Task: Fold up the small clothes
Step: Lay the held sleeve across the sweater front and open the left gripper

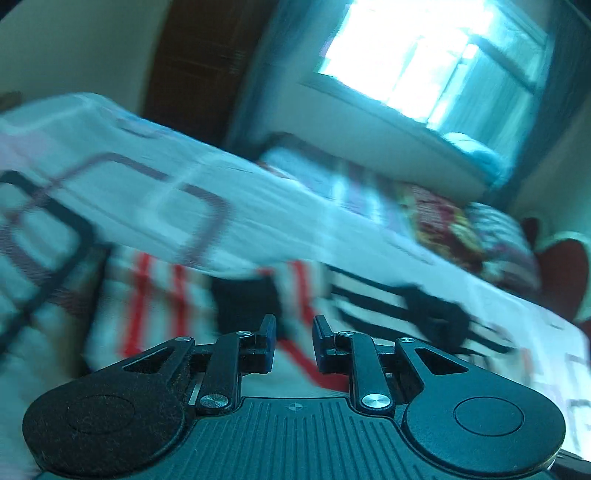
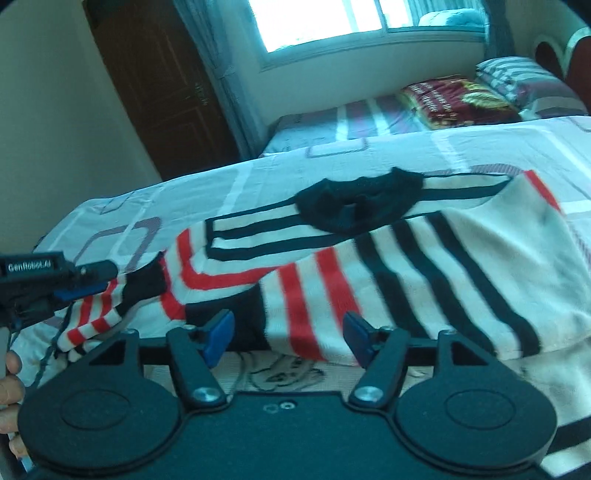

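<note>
A cream knit sweater (image 2: 424, 266) with black and red stripes and a black collar (image 2: 354, 206) lies spread on the bed sheet (image 2: 498, 147). In the right wrist view my left gripper (image 2: 92, 288) is at the far left, raised and shut on the sweater's sleeve (image 2: 140, 284); the striped cuff (image 2: 92, 325) hangs under it. The left wrist view is blurred: the left gripper (image 1: 293, 332) shows a narrow gap with striped cloth (image 1: 147, 295) just ahead. My right gripper (image 2: 288, 334) stands open at the sweater's near hem, with nothing between its fingers.
A beige printed cloth (image 2: 280, 373) lies under the right gripper. Beyond the bed are a second mattress with a maroon blanket (image 2: 458, 99) and striped pillows (image 2: 524, 77), a brown door (image 2: 159, 92) and a bright window (image 2: 332, 22). A person's hand (image 2: 7, 387) shows at the left edge.
</note>
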The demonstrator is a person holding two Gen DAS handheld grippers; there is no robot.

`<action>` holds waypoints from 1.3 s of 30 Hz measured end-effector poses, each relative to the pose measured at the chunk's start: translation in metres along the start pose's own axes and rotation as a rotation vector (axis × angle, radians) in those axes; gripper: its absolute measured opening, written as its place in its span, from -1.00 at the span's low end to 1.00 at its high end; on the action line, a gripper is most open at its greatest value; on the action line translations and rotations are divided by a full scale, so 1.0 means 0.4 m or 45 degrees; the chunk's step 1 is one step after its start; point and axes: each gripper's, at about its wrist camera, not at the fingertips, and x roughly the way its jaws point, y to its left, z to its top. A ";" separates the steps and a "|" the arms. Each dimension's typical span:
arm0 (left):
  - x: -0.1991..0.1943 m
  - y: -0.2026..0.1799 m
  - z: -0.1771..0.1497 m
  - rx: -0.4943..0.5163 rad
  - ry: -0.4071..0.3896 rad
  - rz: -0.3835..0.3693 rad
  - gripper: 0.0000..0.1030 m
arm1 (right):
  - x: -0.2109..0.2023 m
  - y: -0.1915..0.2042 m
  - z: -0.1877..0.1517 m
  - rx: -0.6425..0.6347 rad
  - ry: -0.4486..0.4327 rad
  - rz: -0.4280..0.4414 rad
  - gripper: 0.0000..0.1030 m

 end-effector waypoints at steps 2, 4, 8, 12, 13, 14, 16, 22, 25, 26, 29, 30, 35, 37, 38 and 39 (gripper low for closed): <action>-0.004 0.075 0.024 -0.051 0.004 0.085 -0.58 | 0.028 0.031 0.000 0.010 0.025 0.054 0.25; -0.003 0.143 0.042 -0.109 0.004 0.158 0.13 | 0.063 0.071 0.003 0.012 0.058 0.105 0.25; -0.016 0.238 0.042 -0.165 -0.057 0.224 0.66 | 0.135 0.171 0.009 -0.006 0.108 0.190 0.24; 0.033 0.286 0.041 -0.175 0.016 0.205 0.66 | 0.226 0.239 0.009 0.031 0.184 0.240 0.15; 0.046 0.302 0.040 -0.199 0.032 0.201 0.66 | 0.245 0.244 0.008 0.068 0.199 0.252 0.15; 0.050 0.322 0.040 -0.227 0.037 0.195 0.66 | 0.260 0.248 0.009 0.095 0.196 0.257 0.15; 0.071 0.341 0.036 -0.258 0.037 0.206 0.66 | 0.283 0.259 0.018 0.121 0.179 0.268 0.15; 0.069 0.382 0.034 -0.260 0.048 0.216 0.66 | 0.346 0.279 0.031 0.178 0.148 0.245 -0.73; 0.061 0.374 0.037 -0.234 0.029 0.213 0.66 | 0.302 0.285 0.043 0.112 0.047 0.249 -0.84; 0.058 0.369 0.039 -0.233 0.022 0.205 0.66 | 0.268 0.285 0.052 0.076 -0.013 0.231 -0.84; 0.056 0.333 0.045 -0.220 0.012 0.166 0.66 | 0.156 0.257 0.093 -0.040 -0.167 0.167 -0.84; 0.057 0.314 0.045 -0.208 0.009 0.145 0.66 | 0.119 0.234 0.106 -0.059 -0.208 0.139 -0.84; 0.086 0.185 0.022 -0.127 0.047 0.037 0.66 | -0.045 0.060 0.134 -0.088 -0.380 -0.110 -0.84; 0.102 0.128 0.003 -0.094 0.074 0.003 0.67 | -0.089 -0.026 0.118 -0.054 -0.378 -0.193 -0.84; 0.109 0.101 -0.007 -0.079 0.087 -0.012 0.67 | -0.104 -0.065 0.105 -0.043 -0.365 -0.232 -0.84; 0.117 0.076 -0.017 -0.067 0.100 -0.027 0.66 | -0.117 -0.102 0.089 -0.029 -0.355 -0.272 -0.84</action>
